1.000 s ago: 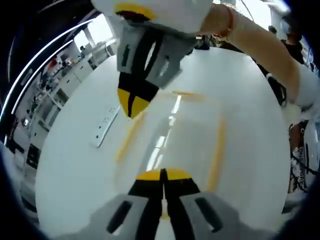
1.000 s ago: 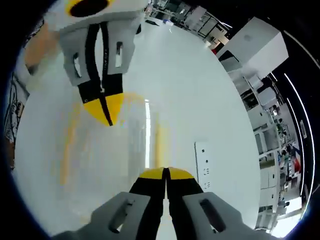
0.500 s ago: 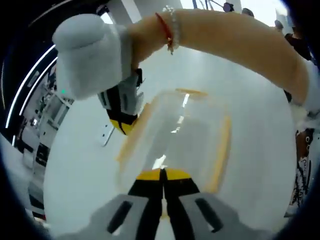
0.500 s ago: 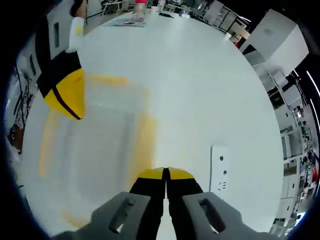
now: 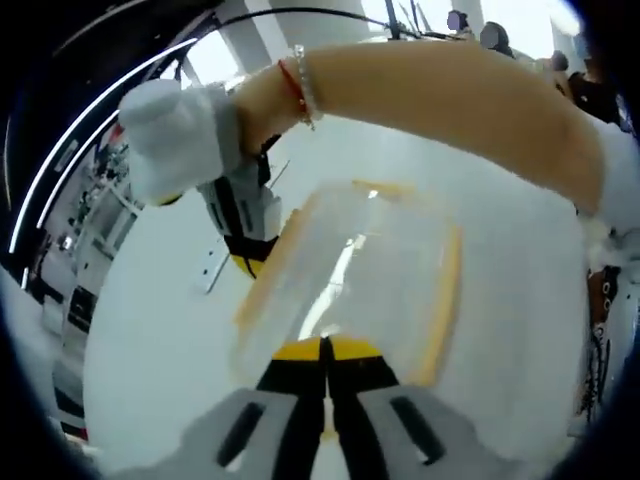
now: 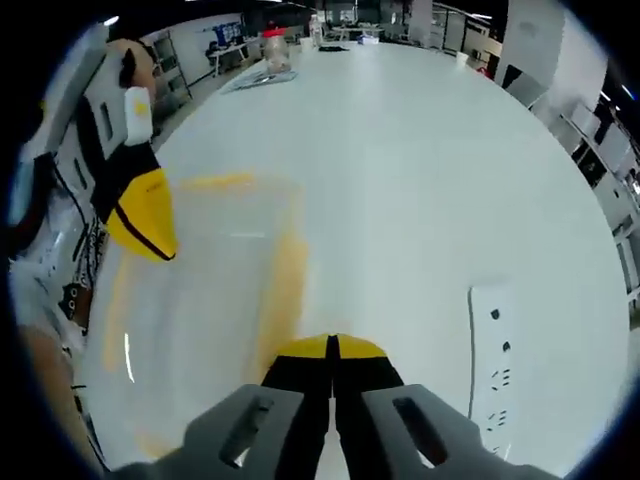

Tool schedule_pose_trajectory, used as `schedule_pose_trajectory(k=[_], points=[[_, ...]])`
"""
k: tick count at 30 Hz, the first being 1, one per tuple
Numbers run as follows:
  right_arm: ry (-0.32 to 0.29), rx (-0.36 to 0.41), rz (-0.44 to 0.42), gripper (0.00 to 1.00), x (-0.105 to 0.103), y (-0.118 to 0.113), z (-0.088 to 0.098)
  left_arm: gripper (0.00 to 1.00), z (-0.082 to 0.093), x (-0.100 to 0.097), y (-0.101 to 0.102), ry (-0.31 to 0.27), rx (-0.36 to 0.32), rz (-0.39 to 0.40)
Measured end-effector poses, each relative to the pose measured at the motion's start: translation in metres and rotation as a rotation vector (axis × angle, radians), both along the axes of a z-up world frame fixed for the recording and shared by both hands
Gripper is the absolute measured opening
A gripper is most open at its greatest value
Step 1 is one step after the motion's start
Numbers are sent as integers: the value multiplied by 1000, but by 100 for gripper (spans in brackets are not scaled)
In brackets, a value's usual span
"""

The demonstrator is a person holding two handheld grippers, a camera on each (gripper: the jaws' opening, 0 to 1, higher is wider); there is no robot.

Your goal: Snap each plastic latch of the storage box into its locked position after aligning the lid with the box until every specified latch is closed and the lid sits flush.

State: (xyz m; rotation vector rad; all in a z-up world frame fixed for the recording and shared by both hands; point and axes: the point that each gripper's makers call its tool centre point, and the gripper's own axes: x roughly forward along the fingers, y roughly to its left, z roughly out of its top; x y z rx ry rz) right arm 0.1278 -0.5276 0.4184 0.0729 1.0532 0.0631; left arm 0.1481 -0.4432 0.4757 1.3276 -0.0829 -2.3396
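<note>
Clear storage box (image 5: 350,270) w/ yellow latches, long axis running away from left tongs (image 5: 325,350)

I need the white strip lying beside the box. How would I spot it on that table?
On the big white table, start at the clear storage box with yellow latches. Past the box's edge lies a power strip, flat, long and white, the only item with dark socket holes.

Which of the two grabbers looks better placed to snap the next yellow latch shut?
Probably the right gripper: its shut tip sits right at the long yellow latch. The left gripper sits at the box's end.
</note>
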Motion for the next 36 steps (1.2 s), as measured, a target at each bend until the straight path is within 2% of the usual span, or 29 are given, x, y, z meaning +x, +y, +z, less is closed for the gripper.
schedule_pose_trajectory(k=[1, 5, 7, 16, 17, 18, 19, 20, 22, 25, 27, 31, 32, 36], points=[[-7, 26, -17, 0, 0, 2, -1, 0, 0, -1, 0, -19, -2, 4], [-14, 36, -25, 0, 0, 9, -2, 0, -1, -2, 0, -74, -9, 7], [-18, 37, -19, 0, -1, 13, -3, 0, -1, -2, 0, -83, -8, 11], [-13, 84, -22, 0, 0, 16, -7, 0, 0, -2, 0, -70, 10, 3], [-6, 97, -31, 0, 1, 17, -10, 0, 0, -3, 0, -77, 10, 3], [13, 143, -68, 0, -1, 21, -14, 0, 0, -4, -1, -88, 0, -2], [7, 161, -75, 0, 0, 18, -12, 0, 0, -4, -1, -92, 5, 0], [5, 92, -14, 0, 0, 14, -11, 0, 0, -5, 0, -101, -1, 0], [9, 144, -69, 0, -2, 15, -9, 0, 1, -4, -1, -107, -5, -2], [5, 145, -57, 0, -1, 11, -8, 0, 1, -4, 0, -109, -2, 0], [-5, 181, -80, 0, -2, 12, -7, 0, 1, -4, 1, -109, -7, -2], [-12, 182, -71, 0, -1, 13, -5, 0, 2, -4, 1, -97, 3, -4], [-19, 205, -82, 0, -2, 14, -3, 0, 3, -4, 2, -93, 6, -3], [-43, 186, -66, 0, -3, 11, -1, 0, 3, -5, 2, -86, 6, -6]])
